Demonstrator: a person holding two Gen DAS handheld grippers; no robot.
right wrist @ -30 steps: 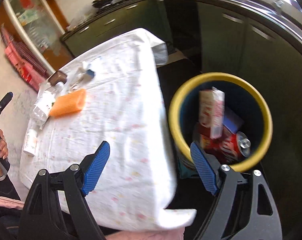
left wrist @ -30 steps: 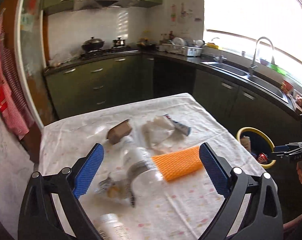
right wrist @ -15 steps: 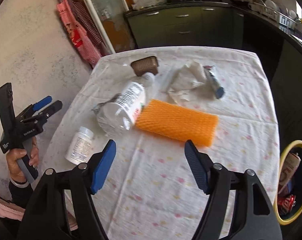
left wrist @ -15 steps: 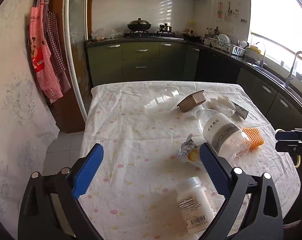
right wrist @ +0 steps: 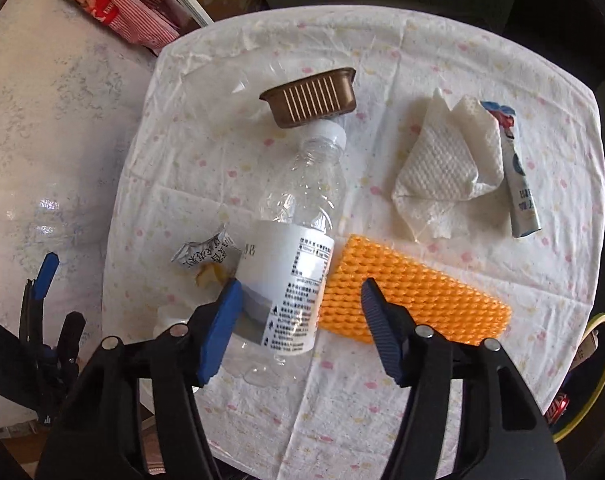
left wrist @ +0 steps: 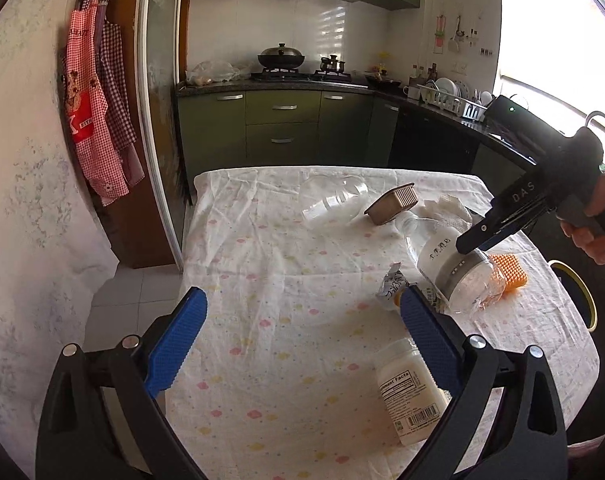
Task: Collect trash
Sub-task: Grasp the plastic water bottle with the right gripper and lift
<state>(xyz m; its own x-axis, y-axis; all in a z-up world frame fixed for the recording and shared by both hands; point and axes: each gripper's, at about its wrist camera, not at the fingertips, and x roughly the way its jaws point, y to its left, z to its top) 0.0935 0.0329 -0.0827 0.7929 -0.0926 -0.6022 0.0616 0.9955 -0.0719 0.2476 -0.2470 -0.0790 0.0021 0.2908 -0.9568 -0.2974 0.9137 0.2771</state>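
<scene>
Bottle (right wrist: 298,264) base hidden between wide right gripper (right wrist: 296,304); left gripper (left wrist: 300,340) wide, empty.

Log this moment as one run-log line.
right gripper: open, straddling plastic bottle | left gripper: open, empty, over table | bin: beside table

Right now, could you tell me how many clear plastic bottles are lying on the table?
2. The labelled bottle lies between the right tool's open fingers, beside the orange sponge. An unlabelled one lies farther back, left of the brown tray. None seem hidden.
</scene>
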